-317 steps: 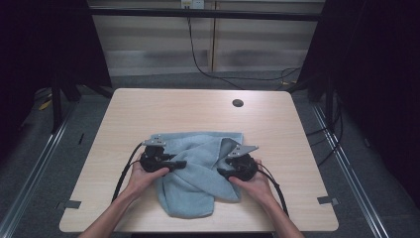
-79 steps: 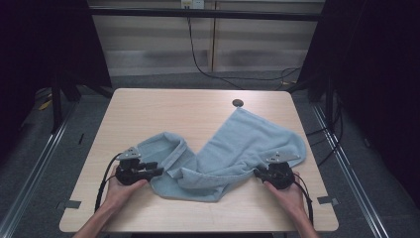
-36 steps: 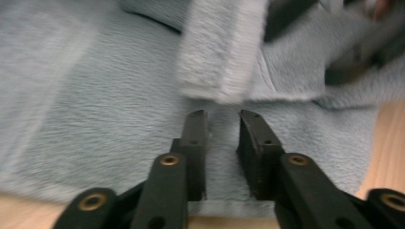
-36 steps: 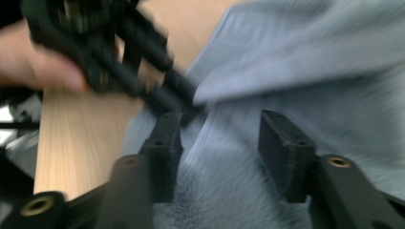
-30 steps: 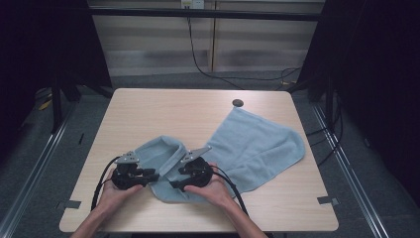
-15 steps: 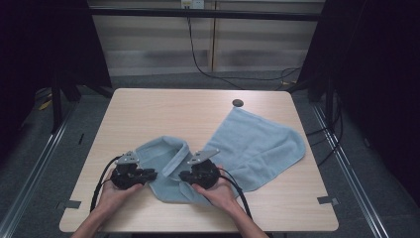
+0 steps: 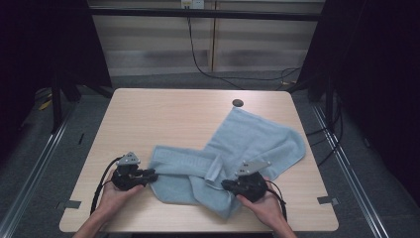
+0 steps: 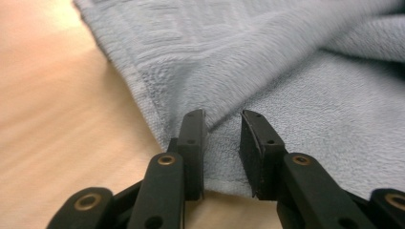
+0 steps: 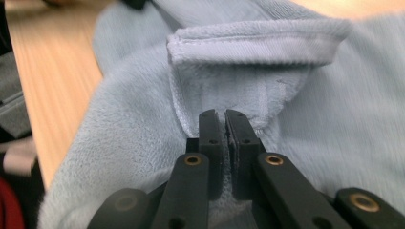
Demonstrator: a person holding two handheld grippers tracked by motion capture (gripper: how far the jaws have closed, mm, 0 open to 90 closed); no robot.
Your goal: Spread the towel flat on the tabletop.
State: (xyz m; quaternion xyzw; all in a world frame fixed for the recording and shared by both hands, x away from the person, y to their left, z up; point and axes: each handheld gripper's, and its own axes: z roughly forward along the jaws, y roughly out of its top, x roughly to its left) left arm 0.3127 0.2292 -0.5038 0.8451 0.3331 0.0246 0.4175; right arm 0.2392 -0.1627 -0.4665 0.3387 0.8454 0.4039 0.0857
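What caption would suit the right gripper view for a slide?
Right gripper pinching a hemmed fold of the light blue towel on a wooden table.

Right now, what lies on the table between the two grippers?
In the high view, only the light blue towel lies between the left gripper and the right gripper; its folded, rumpled near part fills that stretch.
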